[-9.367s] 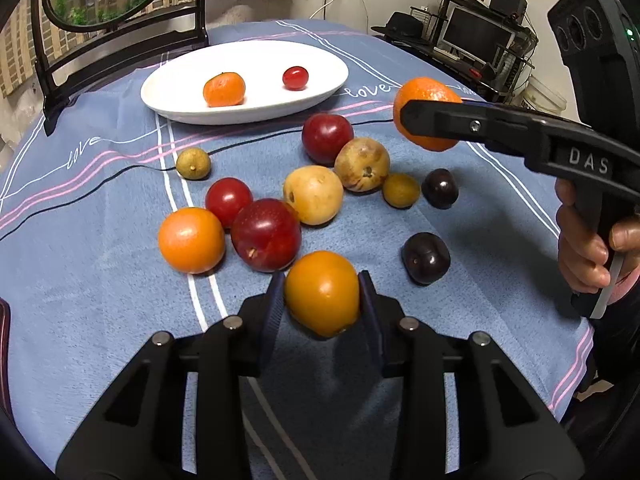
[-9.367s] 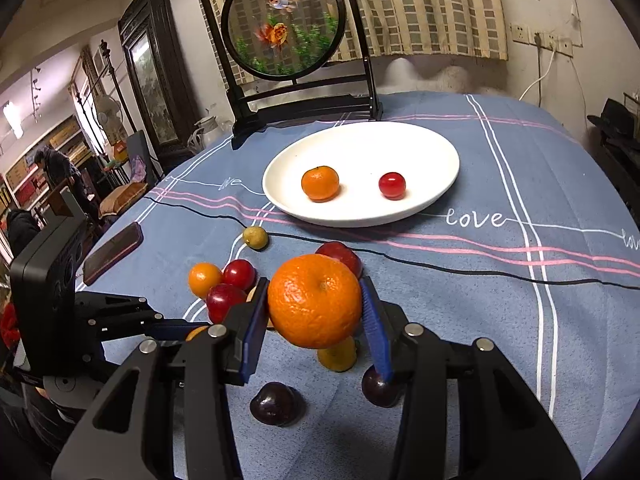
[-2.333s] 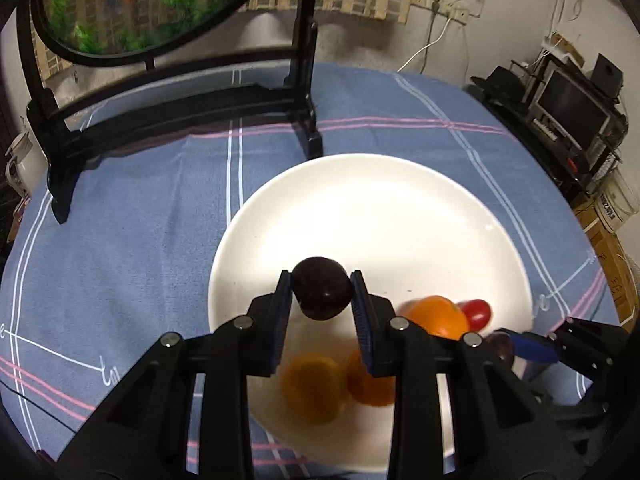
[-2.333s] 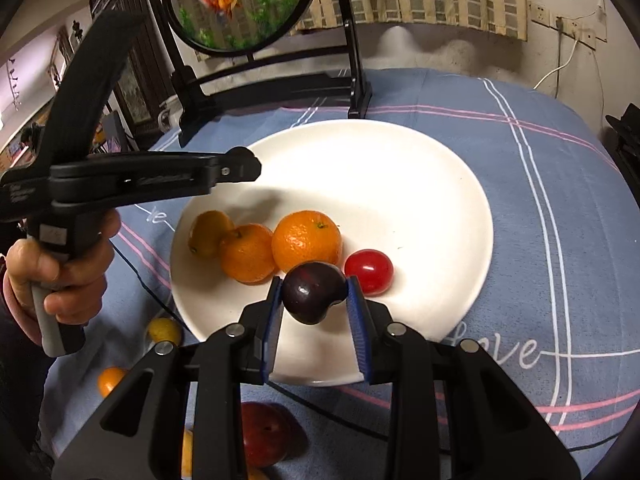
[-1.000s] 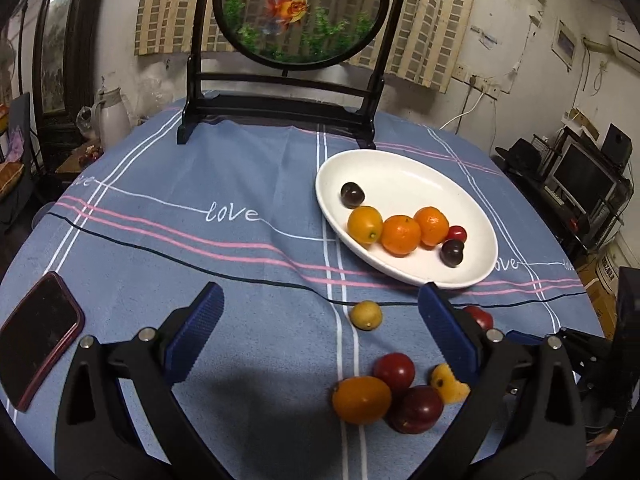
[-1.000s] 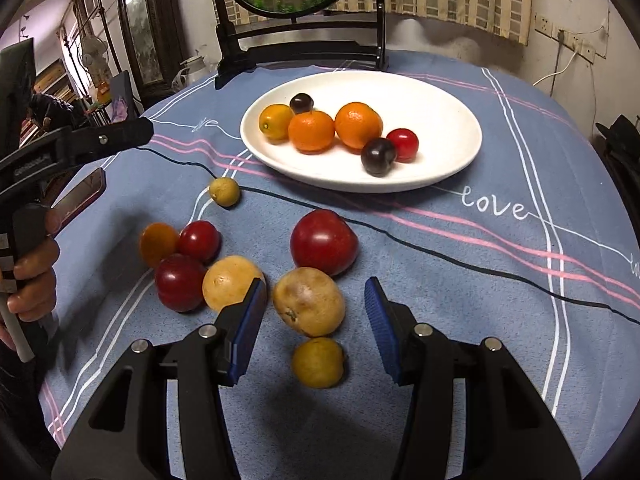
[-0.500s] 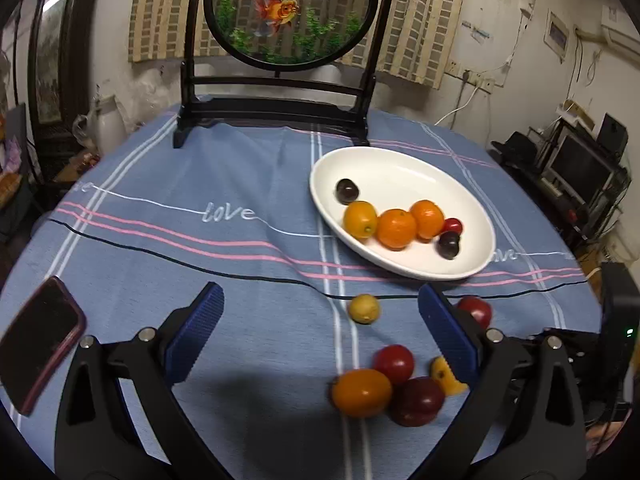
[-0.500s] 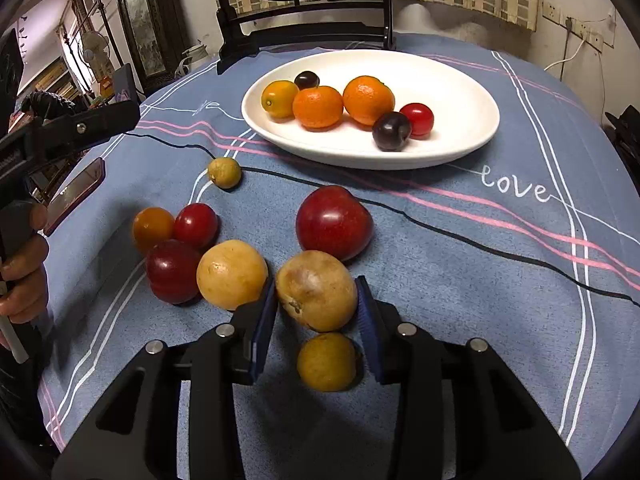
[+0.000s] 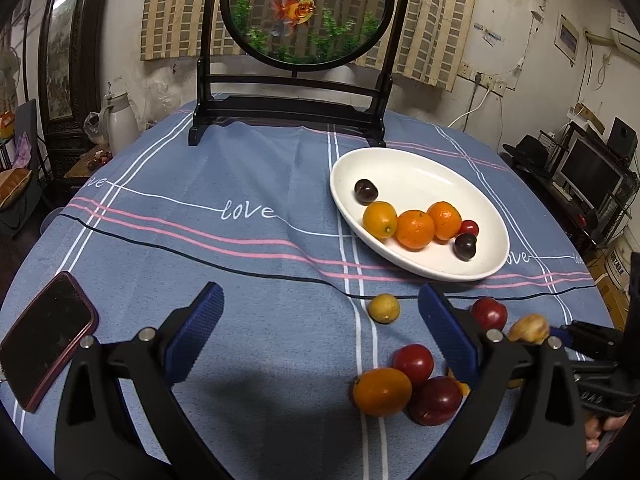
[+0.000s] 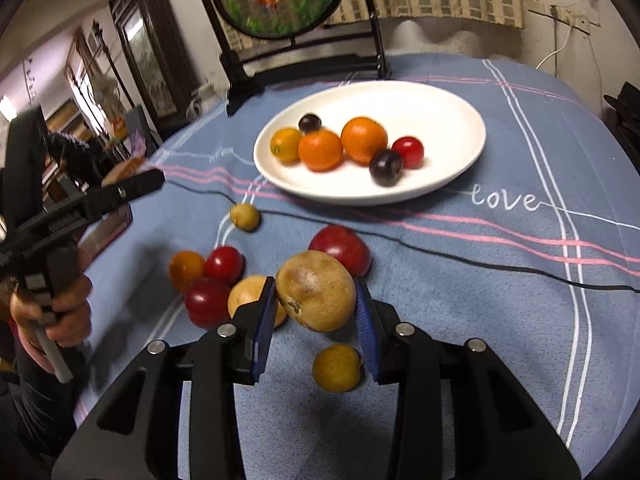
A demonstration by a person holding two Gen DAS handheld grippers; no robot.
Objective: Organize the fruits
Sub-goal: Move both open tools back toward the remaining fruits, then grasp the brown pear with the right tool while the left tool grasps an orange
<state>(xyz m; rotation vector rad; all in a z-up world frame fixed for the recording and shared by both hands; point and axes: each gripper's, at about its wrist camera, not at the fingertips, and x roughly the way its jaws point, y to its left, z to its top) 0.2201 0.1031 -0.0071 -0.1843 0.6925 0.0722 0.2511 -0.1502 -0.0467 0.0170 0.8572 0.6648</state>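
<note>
My right claw clamped on a brown russet fruit, my left claw spread wide and empty.

The brown fruit sits squeezed between my right claw's blue pads, lifted just clear of the table, its long axis tilted, its dark stem end pointing down toward my left pad. Below it lie a small yellow fruit, a pale yellow fruit, a big red fruit and a cluster of red and orange ones near the table's near edge. The white plate, toward the far edge, holds three oranges, two dark plums and a cherry tomato. My left claw hangs over bare cloth beside a phone at the left edge.
</note>
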